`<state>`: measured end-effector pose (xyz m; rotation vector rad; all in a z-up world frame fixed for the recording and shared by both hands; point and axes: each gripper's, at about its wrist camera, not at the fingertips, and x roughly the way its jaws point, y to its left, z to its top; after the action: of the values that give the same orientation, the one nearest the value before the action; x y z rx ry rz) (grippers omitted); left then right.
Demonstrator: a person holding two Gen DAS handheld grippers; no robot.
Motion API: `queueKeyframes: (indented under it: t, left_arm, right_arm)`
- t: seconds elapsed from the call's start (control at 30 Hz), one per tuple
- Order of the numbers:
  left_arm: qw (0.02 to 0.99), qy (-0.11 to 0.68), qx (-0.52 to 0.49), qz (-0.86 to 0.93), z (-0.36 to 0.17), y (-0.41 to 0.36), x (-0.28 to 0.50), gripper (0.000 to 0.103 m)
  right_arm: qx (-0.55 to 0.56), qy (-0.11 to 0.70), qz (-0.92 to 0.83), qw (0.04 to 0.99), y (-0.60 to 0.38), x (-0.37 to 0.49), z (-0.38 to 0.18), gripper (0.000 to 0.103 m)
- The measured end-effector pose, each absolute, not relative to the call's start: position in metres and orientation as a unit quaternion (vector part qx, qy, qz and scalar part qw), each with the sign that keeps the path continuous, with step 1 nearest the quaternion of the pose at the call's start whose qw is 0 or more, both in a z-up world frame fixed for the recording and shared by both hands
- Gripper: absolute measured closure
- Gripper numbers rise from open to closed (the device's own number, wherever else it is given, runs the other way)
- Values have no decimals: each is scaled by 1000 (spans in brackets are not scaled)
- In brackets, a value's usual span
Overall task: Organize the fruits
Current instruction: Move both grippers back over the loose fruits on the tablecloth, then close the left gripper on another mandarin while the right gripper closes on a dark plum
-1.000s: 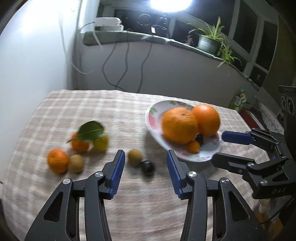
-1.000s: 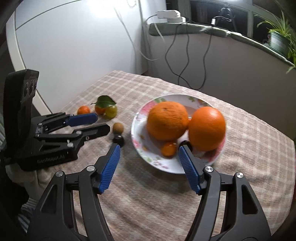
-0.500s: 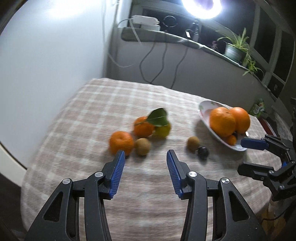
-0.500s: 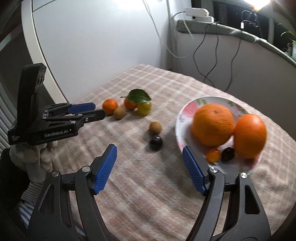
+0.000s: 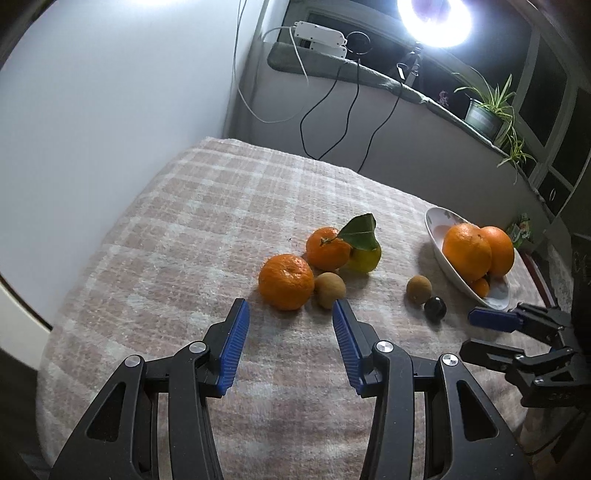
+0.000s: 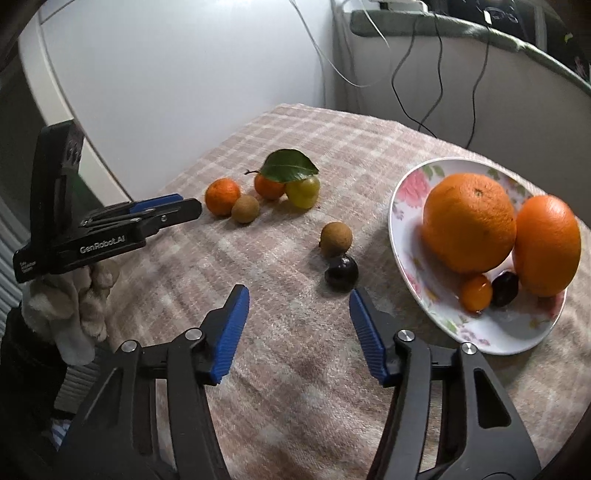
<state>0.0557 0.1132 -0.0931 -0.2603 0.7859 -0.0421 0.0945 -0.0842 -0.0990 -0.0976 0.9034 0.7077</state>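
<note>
My left gripper (image 5: 290, 304) is open and empty, just short of a mandarin (image 5: 285, 281) and a small brown fruit (image 5: 330, 290). Behind them lie a leafy mandarin (image 5: 327, 248) and a yellow-green fruit (image 5: 364, 258). My right gripper (image 6: 298, 293) is closing with nothing between its fingers. A dark plum (image 6: 341, 273) lies just beyond its right finger, with another brown fruit (image 6: 335, 239) behind it. To the right, the floral plate (image 6: 406, 192) holds two big oranges (image 6: 468, 221), a small orange fruit (image 6: 475, 292) and a dark fruit (image 6: 504, 283).
A checked cloth (image 5: 207, 206) covers the table, which ends at a white wall on the left. Cables (image 5: 332, 110) hang from a ledge behind, where a bright lamp (image 5: 436, 18) and a potted plant (image 5: 487, 110) stand. A gloved hand (image 6: 70, 306) holds the left gripper.
My left gripper has swung left from the plate to the loose fruit cluster. My right gripper has shifted left off the plate toward the dark plum, and its jaws have widened, then narrowed.
</note>
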Motion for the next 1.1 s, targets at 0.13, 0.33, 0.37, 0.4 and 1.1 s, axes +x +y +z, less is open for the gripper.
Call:
queueKeyframes:
  t: [0.13,0.33,0.37,0.4,1.1]
  left_arm:
    - [914,383,-130,-27,-95,115,62,57]
    - [913,385,-133,-33,-98,117,69,57]
    - [913,385,-133,-34,-98,117,69,57]
    - [912,386,-133,-35,-99,118,71,57]
    - [906,397,-140,-40,-109,121,88,57]
  right_arm:
    - [-31,442,315,839,-82,101,-106,58]
    - [-36,441,282,851,-75,104,-109,58]
    - [-36,441,277,853,-75,105,-109,58]
    - [-36,442,273,854,-75,106,-109,58]
    - [-50,441,241,863,-64,122,-118,65]
